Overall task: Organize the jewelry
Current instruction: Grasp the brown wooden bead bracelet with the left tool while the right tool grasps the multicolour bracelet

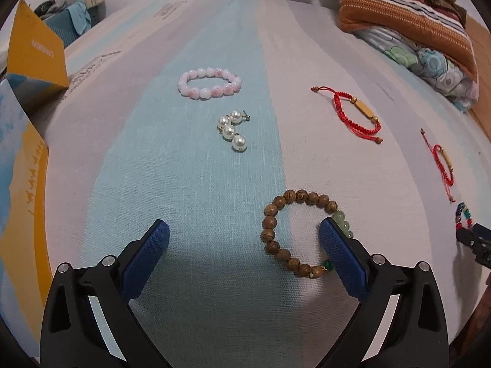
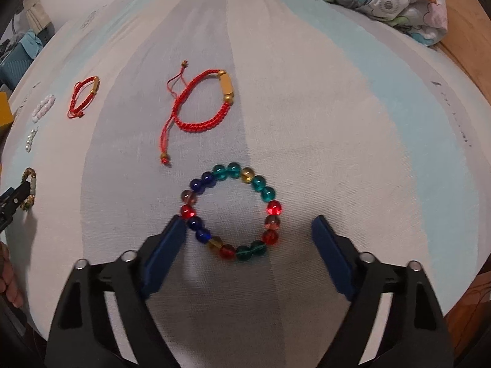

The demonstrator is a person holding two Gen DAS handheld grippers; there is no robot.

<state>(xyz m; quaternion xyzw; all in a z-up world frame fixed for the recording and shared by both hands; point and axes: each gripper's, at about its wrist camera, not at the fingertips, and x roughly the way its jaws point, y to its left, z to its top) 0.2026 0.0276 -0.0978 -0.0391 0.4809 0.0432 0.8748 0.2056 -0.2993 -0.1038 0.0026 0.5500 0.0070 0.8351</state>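
Here, in the left wrist view, your left gripper [image 1: 244, 236] stood wide open over the striped bedsheet [image 1: 214, 46], its right pad beside the wooden bead bracelet [image 1: 302, 234]; folded quilts [image 1: 408, 27] edged the far right. In the right wrist view, your right gripper [image 2: 248, 233] straddled the coloured glass bracelet [image 2: 231, 211] without clamping it, bare sheet lying to the right.

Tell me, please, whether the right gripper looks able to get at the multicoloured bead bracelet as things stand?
Probably yes. The right gripper is open, its fingers flanking the multicoloured bead bracelet, which lies flat on the striped cloth with nothing over it; the nearest red cord bracelet lies clear beyond.
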